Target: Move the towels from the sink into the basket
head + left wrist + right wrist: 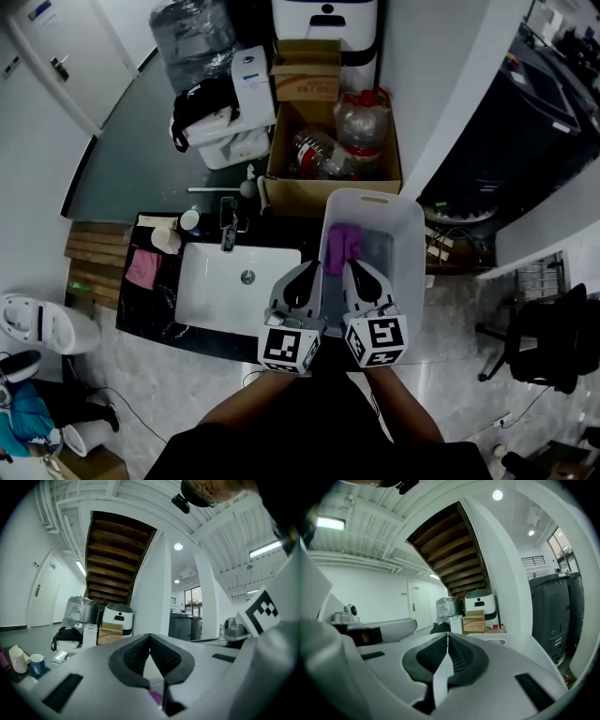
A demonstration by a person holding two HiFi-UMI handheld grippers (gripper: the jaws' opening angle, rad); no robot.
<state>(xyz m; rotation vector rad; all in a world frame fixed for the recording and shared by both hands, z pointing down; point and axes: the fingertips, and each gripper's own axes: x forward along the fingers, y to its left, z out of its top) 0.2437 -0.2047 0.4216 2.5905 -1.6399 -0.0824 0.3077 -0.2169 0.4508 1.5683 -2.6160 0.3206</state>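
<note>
The purple cloth towel [339, 246] is lying in the tall white plastic basket [408, 242], just above both grippers in the frame. The left gripper [309, 270] and right gripper [354, 268] are squeezing their fingers [135, 656] shut on nothing.

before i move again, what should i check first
1. Sink free of towels: ok, the basin looks bare.
2. Purple towel inside the basket: ok.
3. Left hand-held gripper empty: ok, jaws together on nothing.
4. Right hand-held gripper empty: ok, jaws together on nothing.
5. Pink cloth on the counter left of the sink: not ok if it counts as a towel, since it is outside the basket.
</note>
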